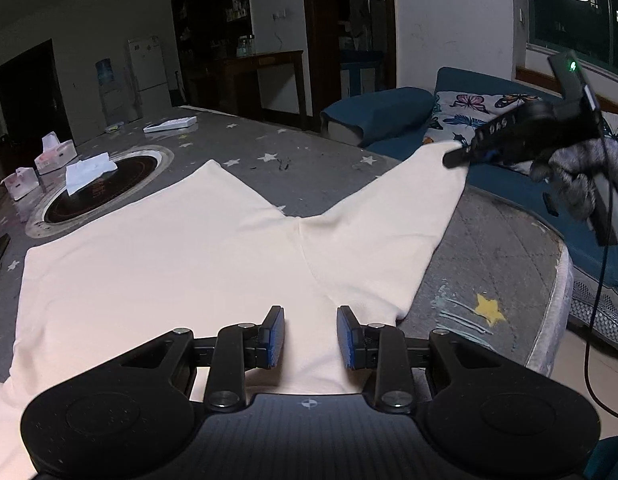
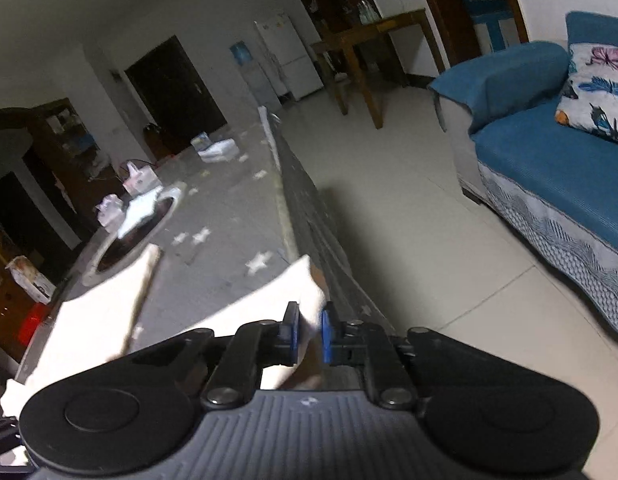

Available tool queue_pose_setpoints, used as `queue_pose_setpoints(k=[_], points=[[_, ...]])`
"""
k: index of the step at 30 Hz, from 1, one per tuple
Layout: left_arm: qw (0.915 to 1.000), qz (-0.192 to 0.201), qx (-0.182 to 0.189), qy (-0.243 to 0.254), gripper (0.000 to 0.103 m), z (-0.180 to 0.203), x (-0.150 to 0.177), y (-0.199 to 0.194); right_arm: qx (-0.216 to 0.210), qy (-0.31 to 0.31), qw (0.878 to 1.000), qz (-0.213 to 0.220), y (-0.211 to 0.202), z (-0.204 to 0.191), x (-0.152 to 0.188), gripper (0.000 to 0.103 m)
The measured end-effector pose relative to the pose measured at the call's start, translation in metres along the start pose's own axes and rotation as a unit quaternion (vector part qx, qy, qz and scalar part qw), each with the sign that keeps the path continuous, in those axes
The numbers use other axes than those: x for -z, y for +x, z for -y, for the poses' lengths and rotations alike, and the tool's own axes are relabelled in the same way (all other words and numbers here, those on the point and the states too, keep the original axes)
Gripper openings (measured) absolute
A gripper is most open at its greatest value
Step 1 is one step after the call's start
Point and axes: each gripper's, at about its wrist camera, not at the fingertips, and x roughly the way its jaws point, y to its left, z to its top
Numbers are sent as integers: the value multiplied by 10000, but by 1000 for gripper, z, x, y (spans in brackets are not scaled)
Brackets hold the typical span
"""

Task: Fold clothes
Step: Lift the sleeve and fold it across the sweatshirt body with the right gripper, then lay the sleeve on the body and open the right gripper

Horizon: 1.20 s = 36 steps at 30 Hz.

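Note:
A pale cream garment [image 1: 157, 264], shaped like shorts with two legs, lies flat on the grey star-print table [image 1: 309, 160]. My left gripper [image 1: 311, 334] is open just above the garment's near middle, its blue pads [image 1: 275, 336] apart with cloth between them. My right gripper [image 1: 453, 158] is shut on the end of the right leg [image 1: 409, 200] and holds it lifted over the table's right edge. In the right wrist view that gripper [image 2: 309, 330] pinches the cream leg end [image 2: 305, 292] between its blue pads.
A round black cooktop [image 1: 97, 196] with a white tissue [image 1: 89, 168] is set into the table at the left. Tissue packs [image 1: 53, 152] and a white box [image 1: 171, 124] lie farther back. A blue sofa [image 2: 549, 168] with butterfly cushions stands to the right.

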Motion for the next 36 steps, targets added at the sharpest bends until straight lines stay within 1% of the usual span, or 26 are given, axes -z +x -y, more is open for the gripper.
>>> queue_pose_setpoints(k=[4, 7, 10, 13, 14, 18, 21, 24, 26, 29, 30, 31, 32, 33, 36], points=[[9999, 111, -35, -85, 39, -6, 0, -9, -290, -166, 9992, 210, -17, -22, -14, 8], [9994, 252, -114, -213, 43, -15, 1, -21, -710, -390, 9961, 336, -31, -55, -28, 8], [9981, 371, -282, -393, 48, -27, 5, -34, -1109, -743, 9905, 335, -33, -95, -38, 8], [9956, 484, -529, -603, 54, -43, 12, -48, -1511, -1124, 9819, 181, -28, -138, -38, 8], [9945, 518, -618, -673, 54, -50, 14, -54, -1644, -1250, 9784, 129, -26, -153, -38, 8], [9882, 641, -993, -979, 58, -75, 25, -75, -2120, -1613, 9636, -208, -6, -209, -23, 8], [9825, 715, -1228, -1206, 59, -92, 35, -90, -2374, -1811, 9530, -519, 11, -245, -4, 8], [9773, 733, -1388, -1423, 59, -106, 46, -101, -2572, -1943, 9430, -827, 28, -275, 15, 8], [9754, 706, -1438, -1515, 59, -112, 52, -105, -2665, -2006, 9373, -1014, 38, -291, 29, 8], [9734, 673, -1482, -1610, 59, -117, 60, -108, -2803, -2039, 9289, -1304, 47, -308, 50, 9], [9728, 663, -1493, -1639, 59, -118, 62, -108, -2836, -2061, 9262, -1390, 50, -313, 56, 10], [9722, 656, -1505, -1668, 59, -120, 64, -109, -2869, -2082, 9233, -1476, 53, -317, 62, 15], [9717, 660, -1516, -1689, 59, -121, 65, -110, -2888, -2102, 9214, -1532, 56, -320, 65, 22], [9713, 670, -1526, -1695, 59, -122, 65, -110, -2906, -2122, 9195, -1585, 58, -324, 68, 25], [9709, 728, -1541, -1684, 59, -124, 63, -113, -2892, -2262, 9171, -1554, 52, -321, 67, 26]])
